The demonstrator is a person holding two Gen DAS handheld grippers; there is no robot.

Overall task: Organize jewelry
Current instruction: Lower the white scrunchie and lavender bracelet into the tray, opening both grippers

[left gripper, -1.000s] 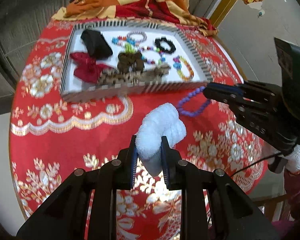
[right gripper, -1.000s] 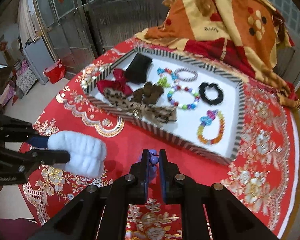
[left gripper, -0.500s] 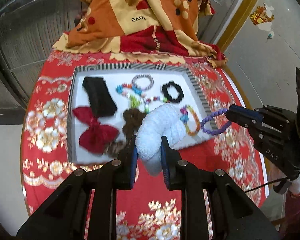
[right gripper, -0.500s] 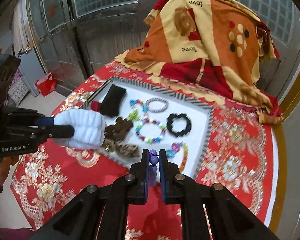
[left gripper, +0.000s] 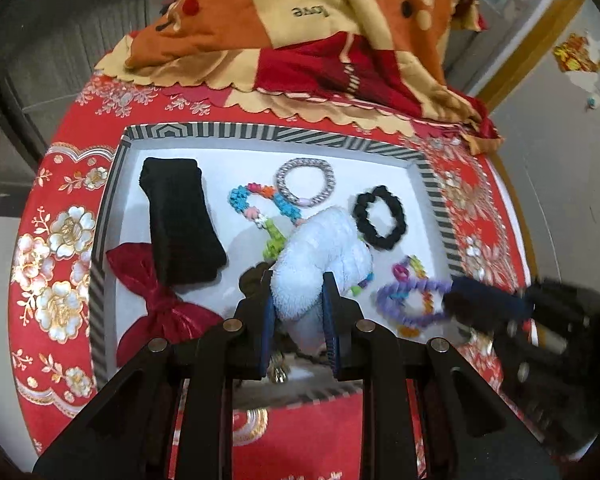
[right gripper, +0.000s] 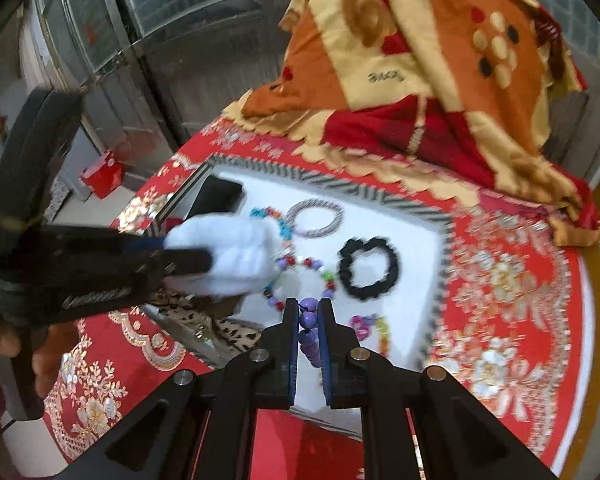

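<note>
Blurred right hand-held gripper (left gripper: 460, 304)

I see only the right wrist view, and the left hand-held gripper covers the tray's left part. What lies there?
Observer: A red bow lies in the tray, beside a black folded cloth.
Operator: Is my purple bracelet a whole loop?
Observer: Yes, it hangs as a full loop over the tray's right part.
Operator: Does the left hand-held gripper hold the white scrunchie on both sides?
Observer: Yes, both pads press it.
</note>
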